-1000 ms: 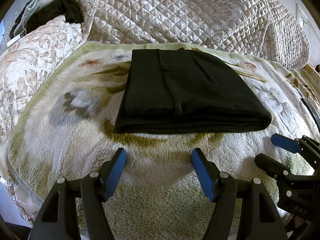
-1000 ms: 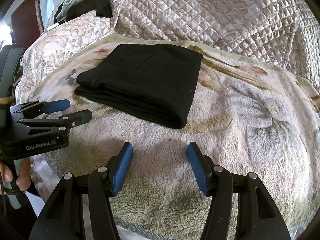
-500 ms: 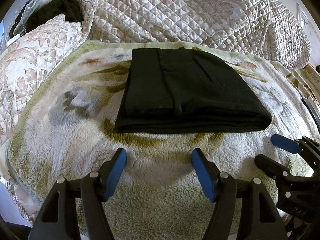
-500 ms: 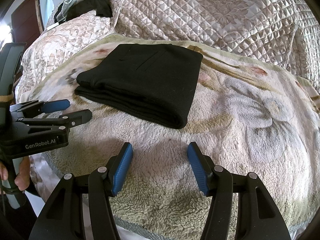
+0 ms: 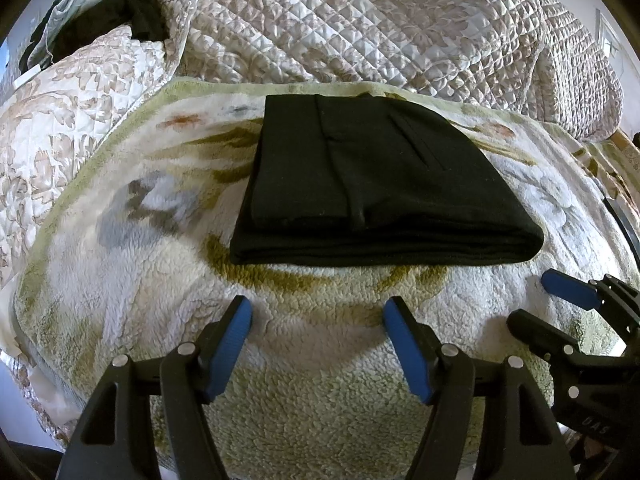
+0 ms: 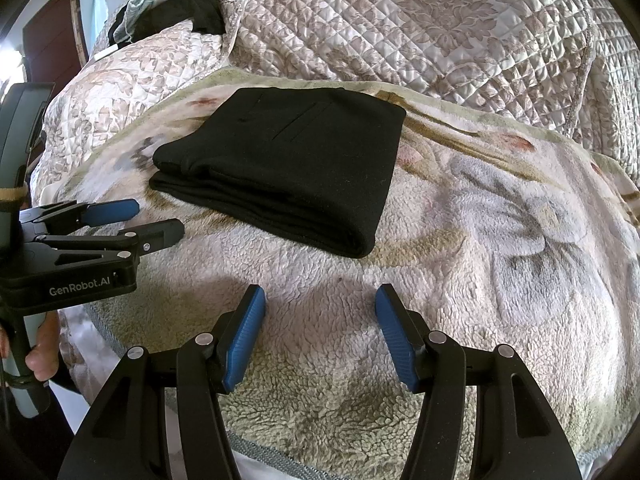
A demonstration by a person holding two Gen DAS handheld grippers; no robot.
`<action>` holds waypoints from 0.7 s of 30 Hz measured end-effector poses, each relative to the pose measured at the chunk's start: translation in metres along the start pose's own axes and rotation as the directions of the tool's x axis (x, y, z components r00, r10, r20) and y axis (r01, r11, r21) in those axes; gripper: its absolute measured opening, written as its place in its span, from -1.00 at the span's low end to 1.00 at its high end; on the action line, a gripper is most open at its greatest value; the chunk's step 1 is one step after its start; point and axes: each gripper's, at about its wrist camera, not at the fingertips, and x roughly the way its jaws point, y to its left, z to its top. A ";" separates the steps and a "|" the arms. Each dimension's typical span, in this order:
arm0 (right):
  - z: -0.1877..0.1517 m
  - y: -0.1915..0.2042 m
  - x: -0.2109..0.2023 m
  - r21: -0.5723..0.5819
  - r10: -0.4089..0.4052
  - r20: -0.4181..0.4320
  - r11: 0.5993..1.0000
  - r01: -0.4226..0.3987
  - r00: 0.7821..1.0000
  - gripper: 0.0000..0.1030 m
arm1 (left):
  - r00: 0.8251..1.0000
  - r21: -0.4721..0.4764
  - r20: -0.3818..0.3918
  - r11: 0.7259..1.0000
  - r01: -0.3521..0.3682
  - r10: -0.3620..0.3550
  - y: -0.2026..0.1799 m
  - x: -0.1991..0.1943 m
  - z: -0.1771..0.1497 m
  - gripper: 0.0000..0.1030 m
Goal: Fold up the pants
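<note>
**Folded pants lay ahead of two empty grippers**

A quilted bedspread covered the bed behind, and a fleecy floral blanket was spread over its near part. On the blanket lay the black pants, folded into a flat stacked rectangle, layered edges toward the cameras. The left gripper hovered just short of that near edge, fingers spread, holding nothing. The right gripper hung beside it, the pants ahead and to its left, jaws likewise parted and empty, apart from the cloth.
</note>
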 end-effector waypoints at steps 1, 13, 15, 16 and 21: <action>0.000 0.000 0.000 0.000 0.000 0.000 1.000 0.000 1.000 0.13 | 1.000 0.001 -0.001 1.000 0.000 0.000 0.000 0.000 0.000 0.39; -0.001 0.002 0.000 -0.007 -0.004 -0.001 1.000 0.004 1.000 0.13 | 1.000 -0.001 -0.013 1.000 0.011 -0.011 -0.001 -0.004 -0.005 0.44; -0.001 0.002 0.000 -0.010 -0.005 0.000 1.000 0.005 1.000 0.13 | 1.000 -0.002 -0.014 1.000 0.012 -0.012 -0.001 -0.006 -0.007 0.44; -0.001 0.003 0.001 -0.013 -0.006 0.000 1.000 0.006 1.000 0.14 | 1.000 -0.001 -0.015 1.000 0.011 -0.011 -0.002 -0.008 -0.009 0.44; -0.001 0.003 0.001 -0.021 -0.011 0.000 1.000 0.011 1.000 0.14 | 1.000 0.001 -0.014 1.000 0.011 -0.011 -0.003 -0.006 -0.006 0.45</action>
